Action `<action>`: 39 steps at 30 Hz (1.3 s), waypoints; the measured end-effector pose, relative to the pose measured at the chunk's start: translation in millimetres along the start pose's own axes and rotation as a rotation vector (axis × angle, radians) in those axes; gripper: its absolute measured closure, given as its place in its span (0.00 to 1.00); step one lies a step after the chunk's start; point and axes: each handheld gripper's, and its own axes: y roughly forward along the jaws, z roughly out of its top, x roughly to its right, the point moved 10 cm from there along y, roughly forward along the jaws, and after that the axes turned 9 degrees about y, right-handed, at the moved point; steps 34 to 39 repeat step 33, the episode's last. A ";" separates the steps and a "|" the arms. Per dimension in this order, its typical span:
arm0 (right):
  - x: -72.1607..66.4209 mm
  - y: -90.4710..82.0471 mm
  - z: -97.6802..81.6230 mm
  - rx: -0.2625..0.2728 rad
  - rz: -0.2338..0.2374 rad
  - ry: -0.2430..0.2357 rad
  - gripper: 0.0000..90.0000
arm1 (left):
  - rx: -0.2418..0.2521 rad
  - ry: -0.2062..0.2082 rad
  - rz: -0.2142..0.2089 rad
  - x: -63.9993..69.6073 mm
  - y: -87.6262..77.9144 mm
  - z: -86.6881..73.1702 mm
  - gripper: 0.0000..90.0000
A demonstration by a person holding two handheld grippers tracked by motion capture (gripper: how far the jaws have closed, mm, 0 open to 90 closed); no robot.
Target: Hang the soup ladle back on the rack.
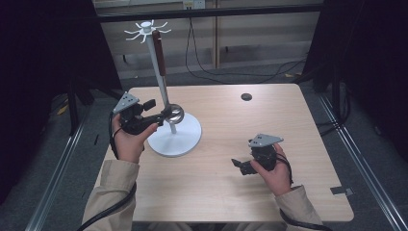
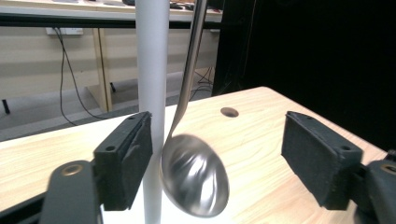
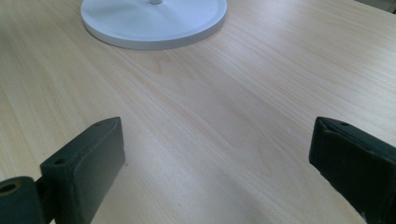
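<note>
Left of centre in the high view: white hanging stand, round base on the light wood table, thin pole rising toward the upper left of the frame, hook arms fanned at the top. A ladle with a brown handle hangs from a hook, metal bowl down beside the pole, just above the base.

Left gripper, left of centre, at the ladle's bowl. In the left gripper view the jaws stand apart; the bowl and the white pole lie in the gap, the pole against the left-hand pad, the bowl close beside that pad, the other pad well clear. Bowl slightly blurred.

Right gripper, lower right of centre, low over bare table, well apart from the stand. Its jaws gape wide over wood grain; the stand's base sits at the top of the right gripper view.

Dark round hole near the table's far edge. No legible brand, label or writing anywhere.
</note>
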 end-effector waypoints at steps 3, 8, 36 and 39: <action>-0.1 -0.3 0.6 0.003 0.001 -0.003 0.04 | -0.013 0.009 0.004 1.5 -2.6 -7.5 0.23; -0.4 -0.4 0.2 0.002 0.003 0.000 0.04 | -0.021 0.008 0.007 3.6 -5.7 -19.1 0.20; 0.3 -2.0 0.1 0.008 0.003 0.002 0.04 | -0.078 -0.004 0.000 12.0 -16.3 -73.0 0.14; 0.3 -2.0 0.1 0.008 0.003 0.002 0.04 | -0.078 -0.004 0.000 12.0 -16.3 -73.0 0.14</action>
